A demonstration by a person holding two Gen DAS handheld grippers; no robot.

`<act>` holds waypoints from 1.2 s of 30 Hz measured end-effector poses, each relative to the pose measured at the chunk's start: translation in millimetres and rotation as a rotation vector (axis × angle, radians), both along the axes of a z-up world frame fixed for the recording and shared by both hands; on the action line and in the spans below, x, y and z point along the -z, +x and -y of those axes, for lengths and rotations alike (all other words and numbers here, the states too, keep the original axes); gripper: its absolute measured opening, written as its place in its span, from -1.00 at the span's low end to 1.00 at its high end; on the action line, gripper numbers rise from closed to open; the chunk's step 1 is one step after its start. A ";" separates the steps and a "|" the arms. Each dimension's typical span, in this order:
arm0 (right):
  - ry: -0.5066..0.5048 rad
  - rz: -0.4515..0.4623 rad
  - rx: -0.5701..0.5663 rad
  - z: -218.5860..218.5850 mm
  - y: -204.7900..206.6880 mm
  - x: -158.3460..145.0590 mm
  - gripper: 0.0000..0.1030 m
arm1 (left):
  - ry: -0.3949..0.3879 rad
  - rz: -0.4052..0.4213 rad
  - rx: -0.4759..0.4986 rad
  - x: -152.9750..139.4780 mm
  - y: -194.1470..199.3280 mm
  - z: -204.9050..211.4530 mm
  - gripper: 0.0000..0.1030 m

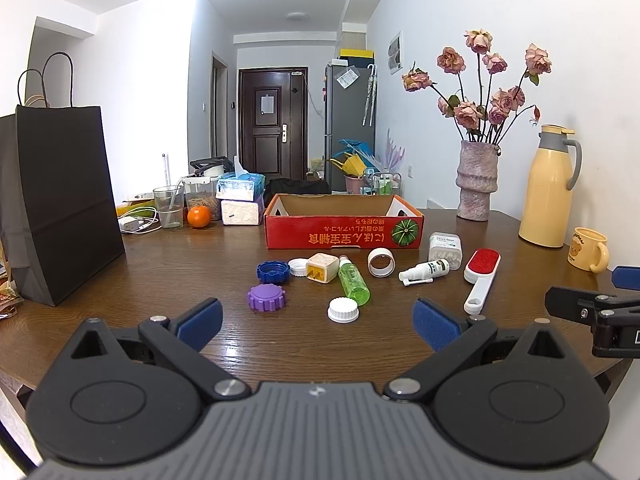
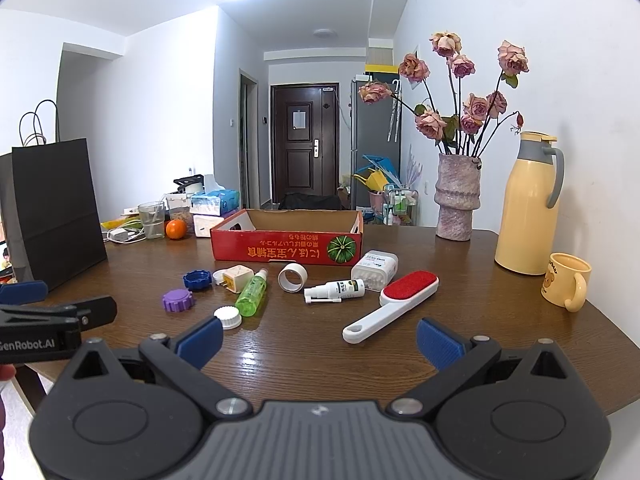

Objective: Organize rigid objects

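Small items lie scattered on the wooden table in front of an empty red cardboard box (image 1: pixel 342 232) (image 2: pixel 286 246): a purple cap (image 1: pixel 266 297), a blue cap (image 1: pixel 273 271), a white cap (image 1: pixel 343 309), a beige plug (image 1: pixel 322 267), a green bottle (image 1: pixel 353 282), a white tape ring (image 1: pixel 381 263), a white spray bottle (image 2: pixel 336 290), a cotton-swab box (image 2: pixel 375 269) and a red lint brush (image 2: pixel 390 306). My left gripper (image 1: pixel 318 322) hangs open just short of the white cap. My right gripper (image 2: pixel 320 338) is open too, near the brush handle. Neither holds anything.
A black paper bag (image 1: pixel 60 200) stands at the left. Tissue boxes, a glass (image 1: pixel 168 207) and an orange (image 1: pixel 199 216) sit at the back left. A vase of roses (image 1: pixel 477 178), a yellow thermos (image 2: pixel 528 204) and a yellow mug (image 2: pixel 566 286) stand at the right.
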State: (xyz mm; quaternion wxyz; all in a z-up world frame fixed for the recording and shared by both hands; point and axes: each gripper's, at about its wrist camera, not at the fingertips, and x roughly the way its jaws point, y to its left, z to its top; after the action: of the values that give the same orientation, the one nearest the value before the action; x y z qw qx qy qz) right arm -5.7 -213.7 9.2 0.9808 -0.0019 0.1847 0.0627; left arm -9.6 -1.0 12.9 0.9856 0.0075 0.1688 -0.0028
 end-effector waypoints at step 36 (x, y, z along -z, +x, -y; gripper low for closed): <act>-0.013 -0.048 -0.005 -0.7 32.1 10.0 1.00 | -0.018 -0.049 -0.024 17.1 37.4 -6.5 1.00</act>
State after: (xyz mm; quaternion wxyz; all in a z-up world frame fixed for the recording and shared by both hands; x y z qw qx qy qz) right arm 26.4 -213.0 -0.7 0.9759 -0.0072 0.2087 0.0639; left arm 27.8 5.5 -4.2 0.9812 -0.0037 0.1929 0.0071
